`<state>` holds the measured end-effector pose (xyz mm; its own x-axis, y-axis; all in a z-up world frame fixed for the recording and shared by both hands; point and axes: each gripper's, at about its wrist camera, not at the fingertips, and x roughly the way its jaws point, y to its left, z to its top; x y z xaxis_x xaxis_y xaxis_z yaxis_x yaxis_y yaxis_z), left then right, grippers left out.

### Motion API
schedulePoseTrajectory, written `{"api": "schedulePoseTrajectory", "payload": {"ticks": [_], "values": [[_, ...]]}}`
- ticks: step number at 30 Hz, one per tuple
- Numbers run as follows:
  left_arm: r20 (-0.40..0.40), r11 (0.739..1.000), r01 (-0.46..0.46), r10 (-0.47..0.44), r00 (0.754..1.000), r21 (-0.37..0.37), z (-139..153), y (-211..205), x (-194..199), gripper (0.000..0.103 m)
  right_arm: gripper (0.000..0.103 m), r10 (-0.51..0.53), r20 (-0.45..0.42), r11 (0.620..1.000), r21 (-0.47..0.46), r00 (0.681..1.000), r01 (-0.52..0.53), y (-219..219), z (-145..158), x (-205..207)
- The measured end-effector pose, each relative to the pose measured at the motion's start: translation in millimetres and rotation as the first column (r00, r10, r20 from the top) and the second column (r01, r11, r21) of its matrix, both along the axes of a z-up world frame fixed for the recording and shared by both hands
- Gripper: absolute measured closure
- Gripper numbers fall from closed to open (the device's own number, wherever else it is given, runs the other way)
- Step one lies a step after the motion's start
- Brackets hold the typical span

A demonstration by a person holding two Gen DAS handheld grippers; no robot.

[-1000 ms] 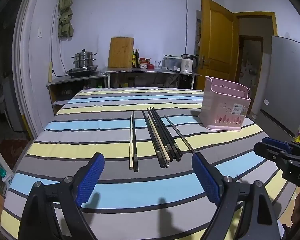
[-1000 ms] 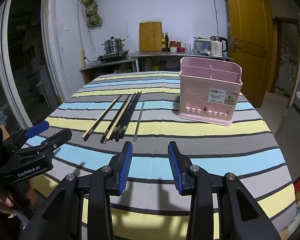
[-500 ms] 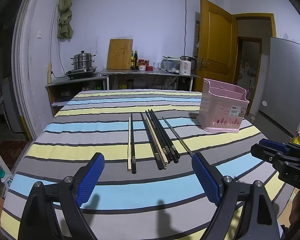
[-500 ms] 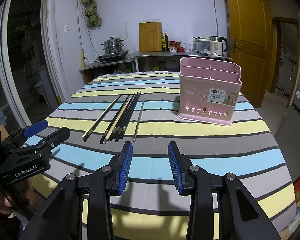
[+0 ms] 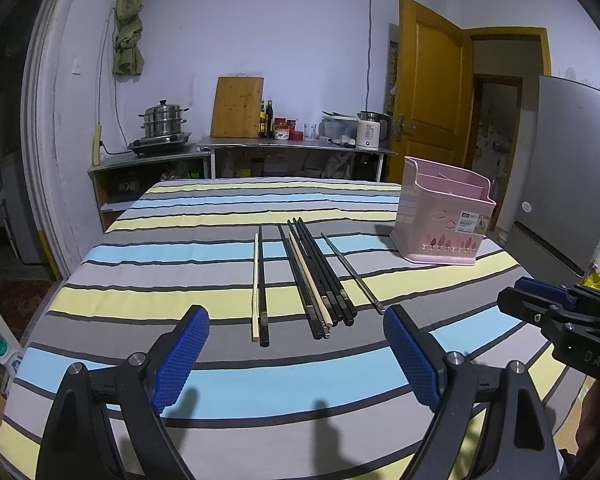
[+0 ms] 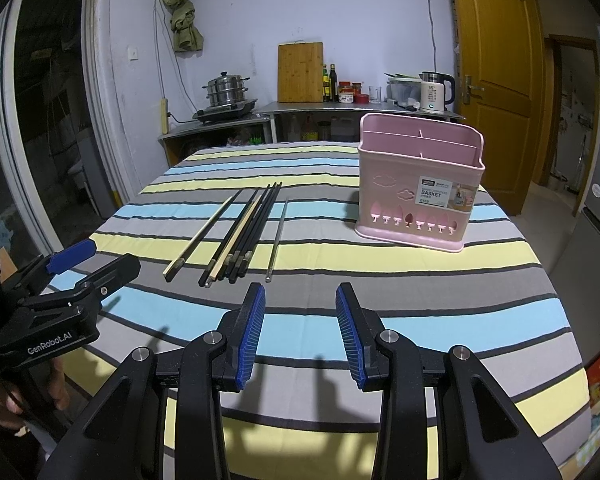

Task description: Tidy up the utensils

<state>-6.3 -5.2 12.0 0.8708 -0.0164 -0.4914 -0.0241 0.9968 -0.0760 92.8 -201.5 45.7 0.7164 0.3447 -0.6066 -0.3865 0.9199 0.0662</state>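
Note:
Several chopsticks (image 5: 312, 276) lie side by side on the striped tablecloth, black, pale wood and metal; they also show in the right wrist view (image 6: 240, 236). A pink utensil basket (image 5: 446, 220) with compartments stands upright to their right, also in the right wrist view (image 6: 418, 190). My left gripper (image 5: 296, 356) is wide open and empty, just short of the chopsticks' near ends. My right gripper (image 6: 300, 328) is open and empty, near the table's front, right of the chopstick ends.
The table (image 5: 220, 376) carries a striped cloth. Behind it a counter (image 5: 292, 146) holds a steamer pot (image 5: 162, 122), a cutting board, bottles and a kettle. A grey fridge (image 5: 572, 168) and an orange door stand at the right.
The left gripper has risen and pulled back slightly; the chopsticks sit a little lower and nearer in its view. The right gripper has hardly moved.

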Motion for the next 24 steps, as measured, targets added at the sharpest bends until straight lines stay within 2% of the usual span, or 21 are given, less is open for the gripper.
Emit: {"api": "schedulePoseTrajectory", "payload": {"ticks": [24], "values": [[-0.002,1.0,0.006,-0.006,1.0,-0.002,-2.7,-1.0,0.8,0.014,0.065,0.0,-0.001,1.0,-0.003,1.0,0.0,0.3,0.2,-0.1]]}}
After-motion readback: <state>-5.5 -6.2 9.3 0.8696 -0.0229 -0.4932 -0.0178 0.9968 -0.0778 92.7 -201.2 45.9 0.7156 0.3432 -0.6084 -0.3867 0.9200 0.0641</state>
